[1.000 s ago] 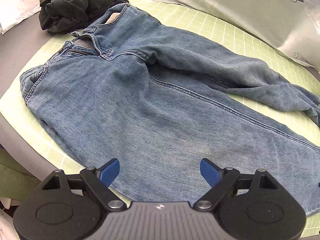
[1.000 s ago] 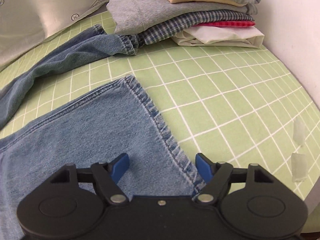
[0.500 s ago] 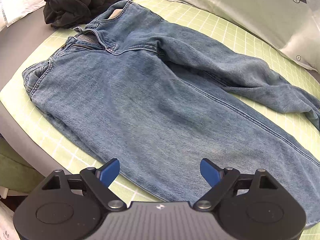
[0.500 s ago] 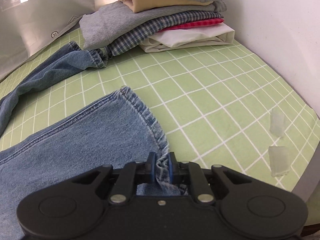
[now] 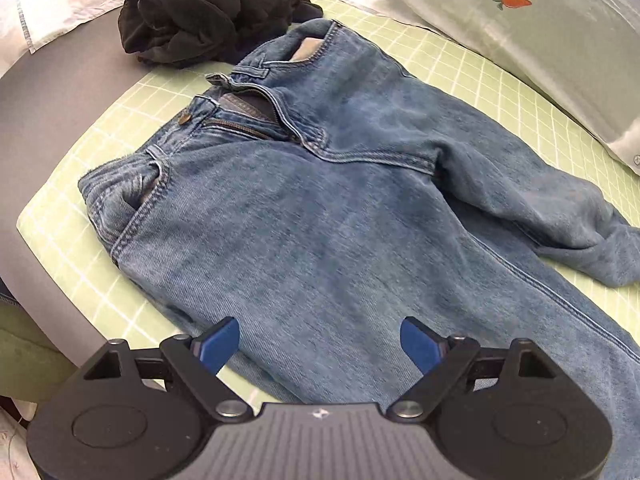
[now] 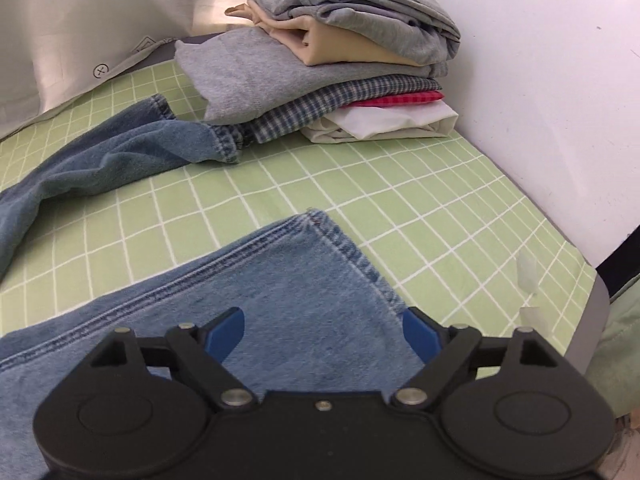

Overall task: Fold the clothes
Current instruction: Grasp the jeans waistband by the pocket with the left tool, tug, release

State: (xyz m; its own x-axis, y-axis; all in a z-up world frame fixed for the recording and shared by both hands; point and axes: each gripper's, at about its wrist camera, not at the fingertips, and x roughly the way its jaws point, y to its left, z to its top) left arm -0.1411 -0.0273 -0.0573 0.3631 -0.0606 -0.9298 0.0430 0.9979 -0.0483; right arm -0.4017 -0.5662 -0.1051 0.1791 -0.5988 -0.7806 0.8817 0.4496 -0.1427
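Blue jeans lie spread front-up on a green grid mat, waistband at the far left, fly open. My left gripper is open and empty, over the near edge of the upper leg. In the right wrist view the near leg's hem lies flat on the mat. My right gripper is open and empty over that hem end. The far leg lies crumpled, its cuff against the clothes stack.
A black crumpled garment lies beyond the waistband. A pillow with a carrot print lies at the back right. A stack of folded clothes stands at the mat's far end by a white wall. The mat's edge is near right.
My right gripper shut on the near leg's hem half a second ago and has now opened, leaving it flat. My left gripper moved toward the waistband, staying open.
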